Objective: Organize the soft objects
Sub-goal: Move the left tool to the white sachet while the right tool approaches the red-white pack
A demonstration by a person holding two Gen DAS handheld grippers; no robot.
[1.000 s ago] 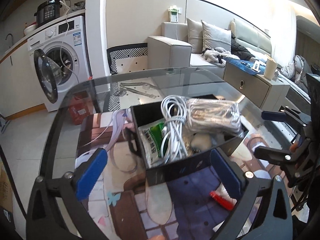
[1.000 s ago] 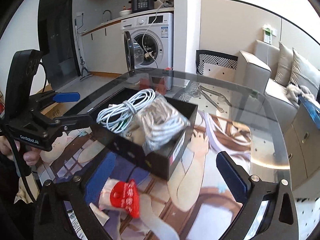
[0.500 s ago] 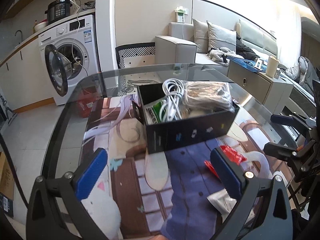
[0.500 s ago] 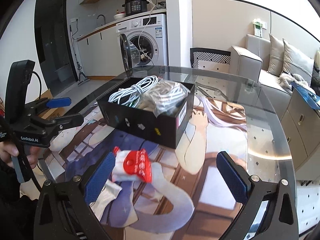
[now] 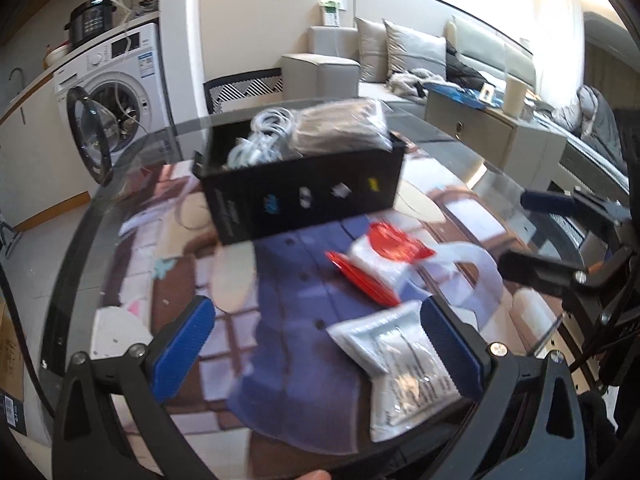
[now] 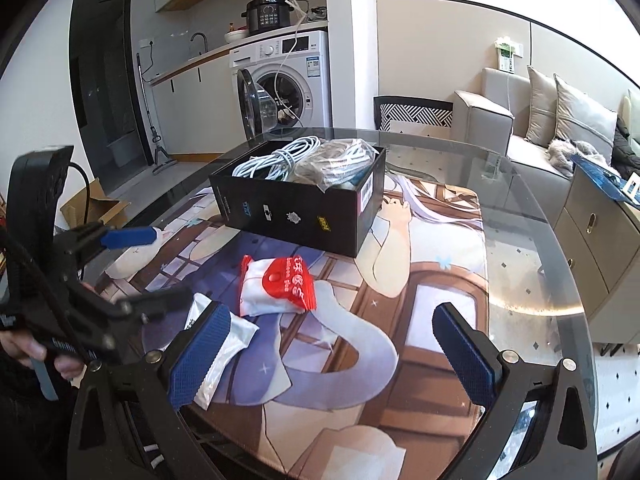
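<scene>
Cables are sitting in the black box ahead of both spread, empty tools, while two packets are lying unsorted nearer them.

A printed mat lies on the round glass surface. On the mat stands an open box, toward the far side. In the box a cable coil lies to the left of a bagged bundle. Before the box, a snack packet lies on the mat. A flat sachet lies nearer still, just beside the packet. Behind the surface stands a washing machine, with a cooker on top. A sofa is to the right.
</scene>
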